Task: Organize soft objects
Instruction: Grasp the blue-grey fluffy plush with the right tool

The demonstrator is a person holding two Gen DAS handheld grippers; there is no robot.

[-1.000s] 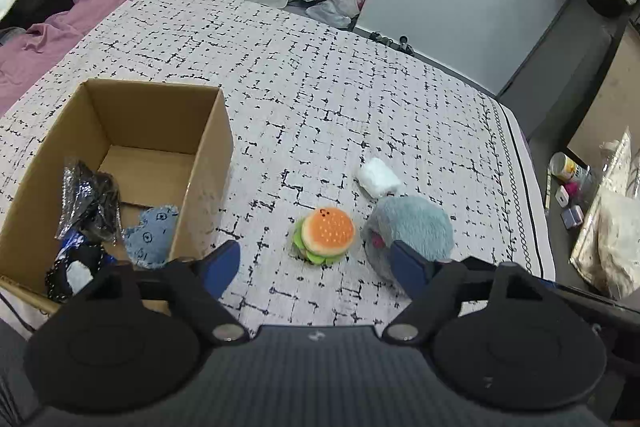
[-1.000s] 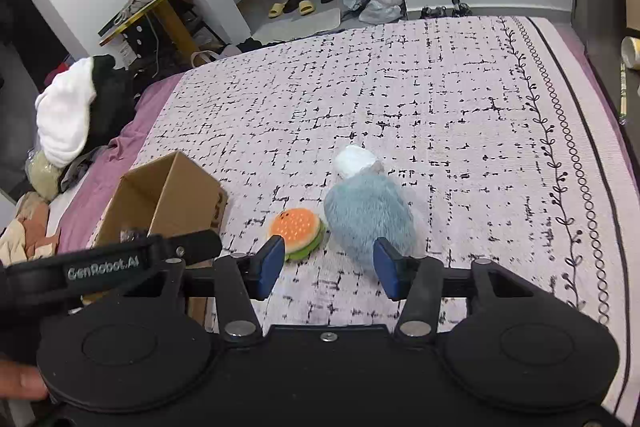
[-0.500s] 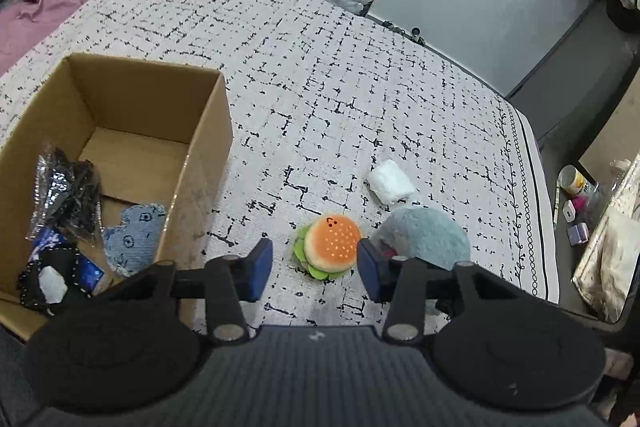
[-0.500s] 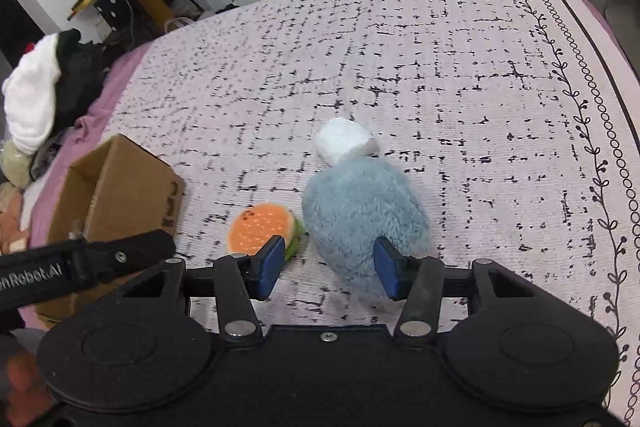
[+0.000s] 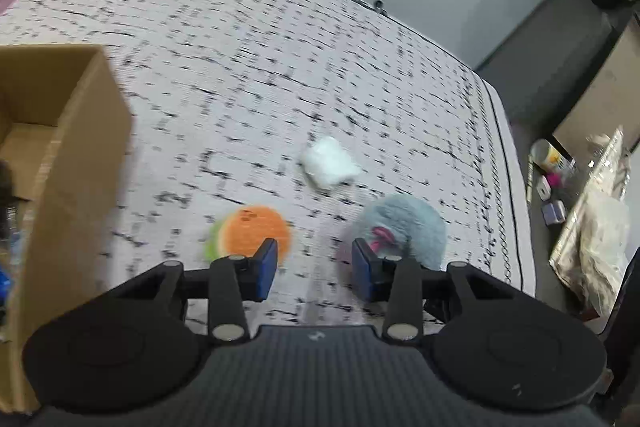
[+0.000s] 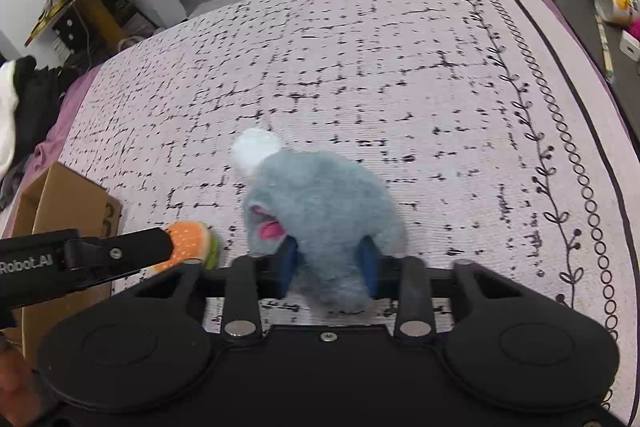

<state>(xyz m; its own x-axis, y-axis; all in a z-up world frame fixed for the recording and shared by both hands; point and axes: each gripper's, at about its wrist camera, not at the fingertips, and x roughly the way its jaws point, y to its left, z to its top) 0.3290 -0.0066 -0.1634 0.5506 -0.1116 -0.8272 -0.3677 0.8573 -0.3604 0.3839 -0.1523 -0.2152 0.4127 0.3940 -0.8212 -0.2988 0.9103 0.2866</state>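
- Both claws have closed in since a second ago: the right claw [image 6: 328, 265] now straddles the grey-blue plush toy [image 6: 320, 203], its blue pads pressed into the fur, seemingly grasping it; the left claw [image 5: 314, 269] has narrowed but is released, holding nothing.
- Just ahead of the left claw lies the burger plush [image 5: 252, 231], on the bed [image 5: 240, 67].
- Beyond them sits a white soft wad [image 5: 330, 167]; the cardboard box [image 5: 76, 155] stands to the left.
- Risk: the pinch may catch only fur, so the plush could slip during lifting.
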